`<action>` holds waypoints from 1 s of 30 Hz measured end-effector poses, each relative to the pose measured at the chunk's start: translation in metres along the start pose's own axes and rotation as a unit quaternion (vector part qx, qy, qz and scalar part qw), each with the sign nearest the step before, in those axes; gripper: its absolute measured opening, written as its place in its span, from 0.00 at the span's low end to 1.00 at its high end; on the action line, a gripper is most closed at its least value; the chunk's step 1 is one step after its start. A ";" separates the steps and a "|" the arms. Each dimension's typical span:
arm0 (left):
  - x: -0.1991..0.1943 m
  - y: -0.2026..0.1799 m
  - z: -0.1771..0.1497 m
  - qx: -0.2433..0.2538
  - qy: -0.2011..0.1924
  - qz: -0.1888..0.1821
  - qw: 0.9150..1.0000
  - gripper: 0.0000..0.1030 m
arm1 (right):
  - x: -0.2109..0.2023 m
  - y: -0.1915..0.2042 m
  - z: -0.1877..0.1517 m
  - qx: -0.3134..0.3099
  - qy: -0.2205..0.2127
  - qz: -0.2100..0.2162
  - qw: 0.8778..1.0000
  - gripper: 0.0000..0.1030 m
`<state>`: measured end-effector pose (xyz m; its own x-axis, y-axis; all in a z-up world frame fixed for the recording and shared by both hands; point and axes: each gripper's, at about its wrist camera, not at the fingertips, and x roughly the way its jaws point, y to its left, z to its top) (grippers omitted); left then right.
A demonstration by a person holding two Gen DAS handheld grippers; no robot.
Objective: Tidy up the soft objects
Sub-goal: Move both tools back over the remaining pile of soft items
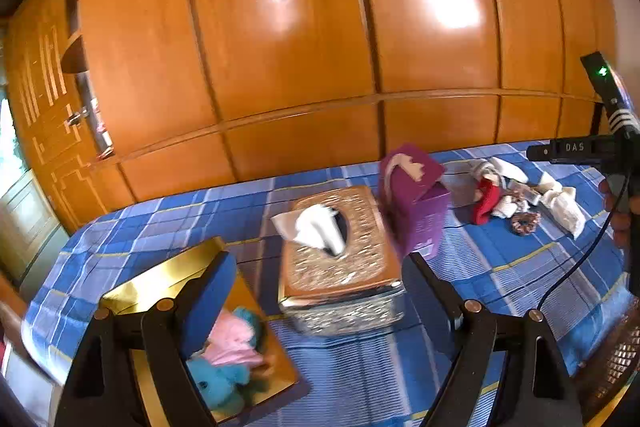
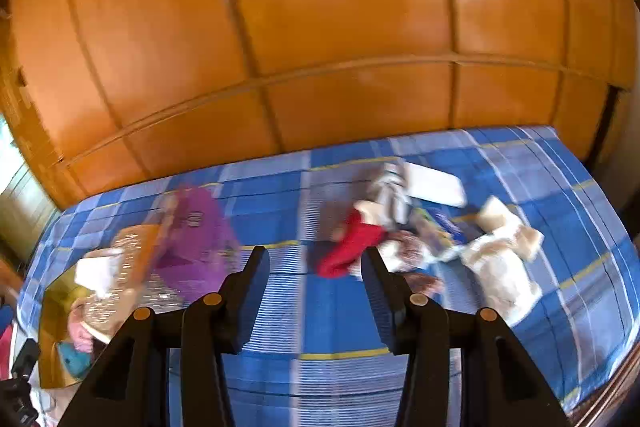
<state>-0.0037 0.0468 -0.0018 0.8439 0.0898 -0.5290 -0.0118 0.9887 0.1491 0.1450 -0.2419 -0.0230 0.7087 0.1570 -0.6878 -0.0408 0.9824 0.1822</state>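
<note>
Your soft pile [image 1: 516,199] lies on the blue plaid bedspread [image 1: 520,267], right of the purple box [image 1: 416,195]. Both grippers, left [image 1: 320,291] and right [image 2: 316,287], hover spread, empty. "DAS" reads beyond the pile.

The left gripper [image 1: 320,291] and right gripper [image 2: 316,287] share black angular frames, brass-coloured pivot screws and blue ribbed finger pads [image 1: 208,299]. A black cable [image 1: 580,251] curves at right.
</note>
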 end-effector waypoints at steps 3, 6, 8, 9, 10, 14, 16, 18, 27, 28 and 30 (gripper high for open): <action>0.003 -0.013 0.006 0.012 0.001 -0.014 1.000 0.83 | 0.005 -0.027 -0.001 0.026 0.004 -0.022 0.999 0.46; 0.009 -0.030 0.012 0.031 0.001 -0.027 0.999 0.83 | 0.010 -0.057 -0.001 0.056 0.004 -0.044 0.997 0.47; 0.011 -0.036 0.014 0.040 0.003 -0.034 0.999 0.83 | 0.011 -0.072 0.001 0.074 0.003 -0.057 0.996 0.47; 0.013 -0.042 0.015 0.044 0.005 -0.038 0.998 0.83 | 0.012 -0.081 0.002 0.083 0.000 -0.066 0.994 0.47; 0.015 -0.046 0.017 0.047 0.007 -0.043 0.998 0.83 | 0.013 -0.089 0.004 0.088 -0.003 -0.075 0.993 0.47; 0.021 -0.067 0.024 0.059 0.012 -0.063 0.996 0.83 | 0.024 -0.127 0.014 0.128 -0.014 -0.113 0.985 0.48; 0.025 -0.079 0.030 0.063 0.015 -0.077 0.995 0.83 | 0.031 -0.144 0.016 0.145 -0.017 -0.132 0.980 0.48; 0.030 -0.091 0.036 0.064 0.022 -0.092 0.993 0.83 | 0.040 -0.161 0.015 0.165 -0.016 -0.145 0.975 0.48; 0.074 -0.156 0.067 0.078 0.053 -0.144 0.985 0.83 | 0.050 -0.201 -0.005 0.255 0.000 -0.133 0.958 0.48; 0.082 -0.165 0.070 0.078 0.059 -0.151 0.984 0.83 | 0.051 -0.202 -0.006 0.263 0.002 -0.125 0.957 0.48; 0.098 -0.181 0.076 0.076 0.075 -0.160 0.981 0.83 | 0.051 -0.204 -0.007 0.271 0.004 -0.116 0.956 0.48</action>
<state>0.1217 -0.1322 -0.0169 0.7030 -0.1939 -0.6843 0.3308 0.9408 0.0733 0.1842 -0.4337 -0.1000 0.6489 -0.0566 -0.7588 0.4895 0.7945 0.3594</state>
